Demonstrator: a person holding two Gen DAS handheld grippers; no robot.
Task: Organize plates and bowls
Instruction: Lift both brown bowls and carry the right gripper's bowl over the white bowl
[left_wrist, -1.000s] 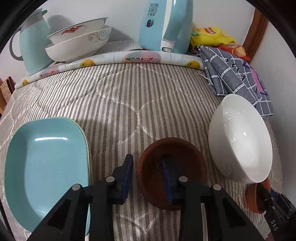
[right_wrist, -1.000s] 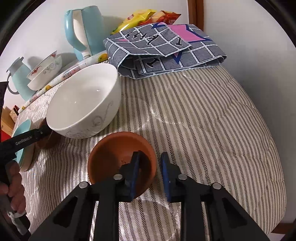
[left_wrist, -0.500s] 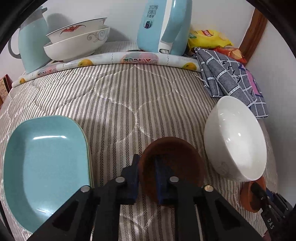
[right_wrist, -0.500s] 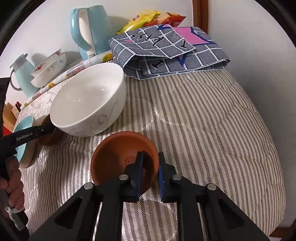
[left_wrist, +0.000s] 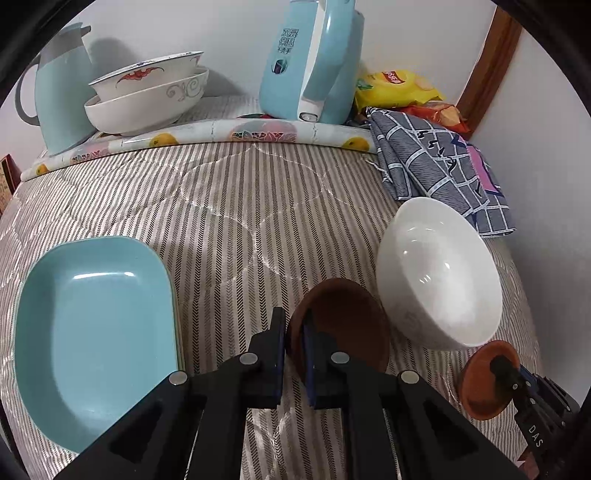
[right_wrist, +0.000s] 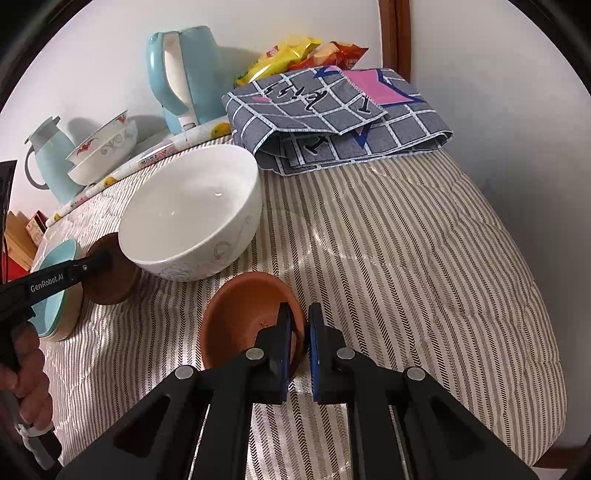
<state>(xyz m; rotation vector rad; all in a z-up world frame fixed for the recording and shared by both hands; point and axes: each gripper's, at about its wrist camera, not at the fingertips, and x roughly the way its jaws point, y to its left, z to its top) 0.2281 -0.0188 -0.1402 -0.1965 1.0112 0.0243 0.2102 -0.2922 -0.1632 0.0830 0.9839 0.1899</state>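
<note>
Striped quilting (left_wrist: 236, 221) covers the surface under everything, with a white wall behind it. Through my left wrist camera, my left fingers (left_wrist: 294, 349) have just been closing and now pinch the near rim of the dark brown saucer (left_wrist: 347, 325), one finger inside the dish and one outside, because a thin rim is the only hold a shallow dish offers. That saucer sits just beside the white bowl (left_wrist: 439, 273), which lies to its right, while the stacked blue plates (left_wrist: 92, 325) lie apart to the left, a likely home for flat pieces. At the back, two patterned bowls (left_wrist: 147, 96) already nest between a blue jug (left_wrist: 59, 85) and a blue kettle (left_wrist: 314, 59), so nesting looks like the way this tidying goes. Low on the right edge I see the orange saucer (left_wrist: 480, 380) with my other gripper on it. Through my right wrist camera, my right fingers (right_wrist: 300, 345) have likewise just been closing and now clamp the near right rim of the orange saucer (right_wrist: 243, 317), again one finger inside and one outside. It rests on the quilting just in front of the white bowl (right_wrist: 192, 214). A folded checked cloth (right_wrist: 340, 122) lies behind, well clear. At the left my left gripper (right_wrist: 92, 264) reaches onto the brown saucer (right_wrist: 110, 280), with my hand (right_wrist: 26, 373) around its handle. With both saucers gripped, I judge lifting them is next.
</note>
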